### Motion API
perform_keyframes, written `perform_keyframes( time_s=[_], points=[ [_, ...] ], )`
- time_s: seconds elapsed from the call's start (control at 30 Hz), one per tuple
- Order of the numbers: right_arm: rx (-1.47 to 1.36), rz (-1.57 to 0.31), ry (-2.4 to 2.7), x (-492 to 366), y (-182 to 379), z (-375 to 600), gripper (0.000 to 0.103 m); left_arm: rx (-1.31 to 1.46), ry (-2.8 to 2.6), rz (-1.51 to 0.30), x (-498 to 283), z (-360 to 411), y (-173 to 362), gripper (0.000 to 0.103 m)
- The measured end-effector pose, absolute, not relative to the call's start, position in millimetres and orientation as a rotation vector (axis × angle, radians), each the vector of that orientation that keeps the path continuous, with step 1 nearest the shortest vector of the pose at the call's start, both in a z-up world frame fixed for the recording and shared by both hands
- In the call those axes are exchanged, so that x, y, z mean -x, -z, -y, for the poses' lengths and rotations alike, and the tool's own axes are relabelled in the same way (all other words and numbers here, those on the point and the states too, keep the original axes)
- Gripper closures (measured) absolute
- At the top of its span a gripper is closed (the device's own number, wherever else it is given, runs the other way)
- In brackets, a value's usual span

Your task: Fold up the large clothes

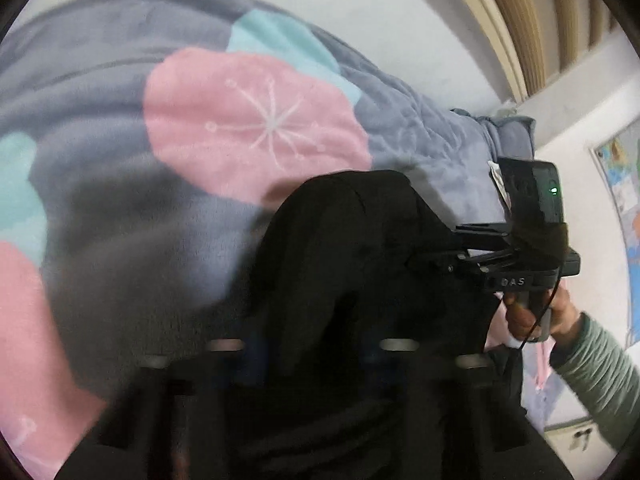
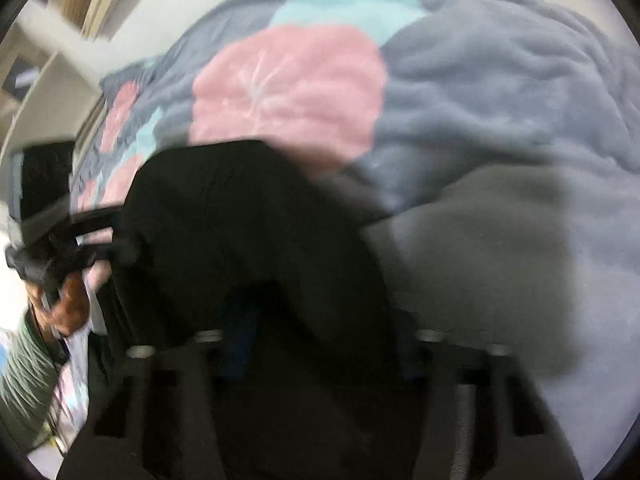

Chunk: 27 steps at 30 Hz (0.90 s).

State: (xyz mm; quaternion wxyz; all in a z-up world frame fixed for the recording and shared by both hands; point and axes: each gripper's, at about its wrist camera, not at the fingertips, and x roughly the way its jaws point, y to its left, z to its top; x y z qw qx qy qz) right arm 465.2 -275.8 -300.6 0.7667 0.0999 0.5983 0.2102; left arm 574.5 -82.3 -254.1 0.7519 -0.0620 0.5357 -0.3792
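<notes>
My left tongs (image 1: 432,264) and my right tongs (image 2: 316,344) are both clamped on the black garment (image 1: 344,240), one at each end of a raised fold. The cloth hangs bunched between them above the bed, over the grey blanket (image 1: 100,92) with its pink and teal flowers. My green sleeve (image 1: 600,376) shows at the right.

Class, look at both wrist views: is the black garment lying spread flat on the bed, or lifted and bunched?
Lifted and bunched: the black garment humps up in draped folds above the flowered blanket, with its shadow below.
</notes>
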Motion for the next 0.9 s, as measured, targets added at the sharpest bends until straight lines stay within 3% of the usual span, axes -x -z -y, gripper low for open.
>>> perform_keyframes(
  time_s=[0.03,0.27,0.53,0.7,0.9],
  points=[
    [-0.193,-1.280,-0.472,-458,292,273,0.087,0.128,0.835,-1.145,-568,79,247,0.082],
    [-0.063,-1.078,-0.481,-368,187,259,0.087,0.063,0.882,-0.974,-476,50,166,0.083],
    [0.035,-0.960,-0.438,-218,102,230,0.088,-0.007,0.895,-0.914,-337,28,109,0.083],
    [0.058,-0.961,-0.423,-111,82,210,0.088,0.000,0.908,-0.955,-243,10,105,0.083],
    [0.012,-1.071,-0.353,-17,119,186,0.088,0.061,0.822,-1.128,-149,-3,163,0.082]
  ],
)
